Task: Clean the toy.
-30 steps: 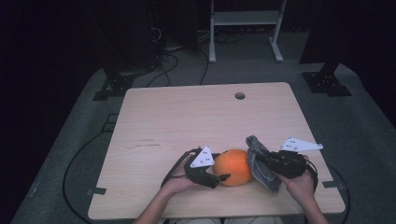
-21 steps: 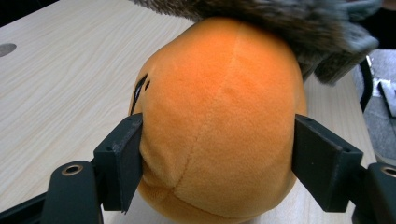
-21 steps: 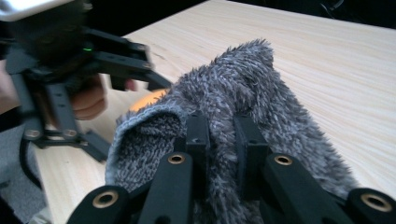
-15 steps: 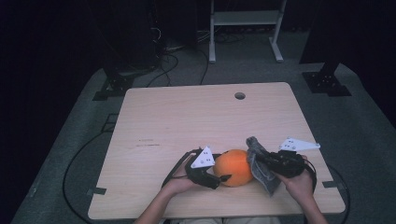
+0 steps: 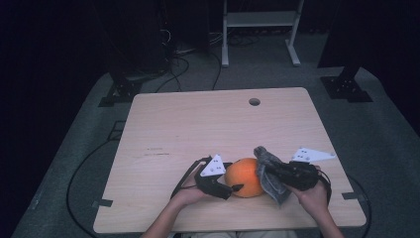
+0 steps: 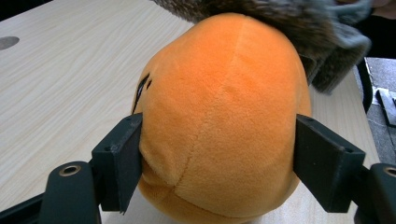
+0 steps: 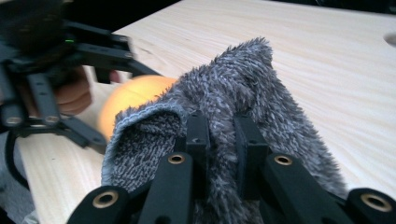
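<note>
Near the front edge of a pale wooden bench (image 5: 198,129), just right of centre: an orange plush ball (image 5: 246,177), resting on the surface. Stitched seams down its middle and a small dark embroidered mark on one side, seen in the left gripper view.

Left gripper (image 5: 234,188) low at the ball's left side, held by the left hand (image 5: 190,193). Fingers (image 6: 122,161) spread wide around the ball (image 6: 224,116), one pad pressing its left flank and the other touching its right flank, so gripping the ball across its width. Grey three-cornered plate on top, cable looping back over the bench.

Right gripper (image 5: 270,171) on the ball's right side, held by the right hand (image 5: 314,196). Fingers (image 7: 198,135) pressed nearly together, pinching a fold of fuzzy grey cloth (image 7: 238,107). Cloth (image 5: 270,173) draped against the ball's right and upper side, touching it; in the left gripper view its fuzzy edge (image 6: 299,23) lies over the ball's top.

Round hole (image 5: 254,101) in the bench near the far edge. Beyond the bench, grey floor with black cables (image 5: 183,64) and a white frame's legs (image 5: 292,34).
</note>
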A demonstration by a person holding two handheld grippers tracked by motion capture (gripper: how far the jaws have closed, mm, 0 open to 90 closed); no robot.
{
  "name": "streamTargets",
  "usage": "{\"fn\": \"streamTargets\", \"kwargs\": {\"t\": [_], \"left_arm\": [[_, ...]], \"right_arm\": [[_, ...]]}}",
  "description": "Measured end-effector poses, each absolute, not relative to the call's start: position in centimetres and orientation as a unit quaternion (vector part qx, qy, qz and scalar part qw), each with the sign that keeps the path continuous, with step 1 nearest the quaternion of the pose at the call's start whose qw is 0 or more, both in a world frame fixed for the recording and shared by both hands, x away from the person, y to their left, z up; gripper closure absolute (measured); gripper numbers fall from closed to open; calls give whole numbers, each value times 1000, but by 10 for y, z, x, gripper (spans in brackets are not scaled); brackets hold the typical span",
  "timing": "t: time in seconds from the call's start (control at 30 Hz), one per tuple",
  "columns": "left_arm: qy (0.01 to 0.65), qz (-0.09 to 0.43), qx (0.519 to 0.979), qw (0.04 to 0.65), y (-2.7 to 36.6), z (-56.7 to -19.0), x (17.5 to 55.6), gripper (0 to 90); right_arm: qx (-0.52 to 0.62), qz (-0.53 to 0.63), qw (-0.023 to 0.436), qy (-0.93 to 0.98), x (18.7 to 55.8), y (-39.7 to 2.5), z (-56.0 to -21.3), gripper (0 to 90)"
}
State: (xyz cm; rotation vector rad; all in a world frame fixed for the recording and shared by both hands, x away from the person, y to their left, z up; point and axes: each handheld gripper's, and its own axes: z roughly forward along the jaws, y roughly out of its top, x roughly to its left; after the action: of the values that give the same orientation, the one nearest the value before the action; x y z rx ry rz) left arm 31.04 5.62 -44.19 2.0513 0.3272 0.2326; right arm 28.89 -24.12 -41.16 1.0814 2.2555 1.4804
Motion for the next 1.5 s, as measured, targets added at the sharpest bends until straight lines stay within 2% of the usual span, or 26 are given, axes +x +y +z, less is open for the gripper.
{"fn": "streamTargets", "kwargs": {"t": [0.27,0.47,0.6,0.77,0.9,1.13,1.27,1.5], "left_arm": [[141,92,848,502,57,-443,312,225],[138,98,848,503,53,-443,310,217],[137,107,842,511,52,-441,306,272],[120,120,826,537,52,-418,299,319],[113,129,831,529,56,-406,295,322],[120,121,841,513,59,-409,298,329],[122,124,843,509,63,-402,299,329],[110,136,855,487,56,-397,292,326]], "right_arm": [[401,497,134,758,292,-258,-411,777],[348,522,135,766,275,-226,-386,777],[347,498,135,783,280,-215,-400,777],[347,516,154,768,273,-220,-389,777],[346,534,138,759,274,-222,-388,777],[367,513,99,770,289,-224,-415,777],[374,482,132,781,288,-226,-412,777],[335,525,133,771,271,-203,-389,776]]}}
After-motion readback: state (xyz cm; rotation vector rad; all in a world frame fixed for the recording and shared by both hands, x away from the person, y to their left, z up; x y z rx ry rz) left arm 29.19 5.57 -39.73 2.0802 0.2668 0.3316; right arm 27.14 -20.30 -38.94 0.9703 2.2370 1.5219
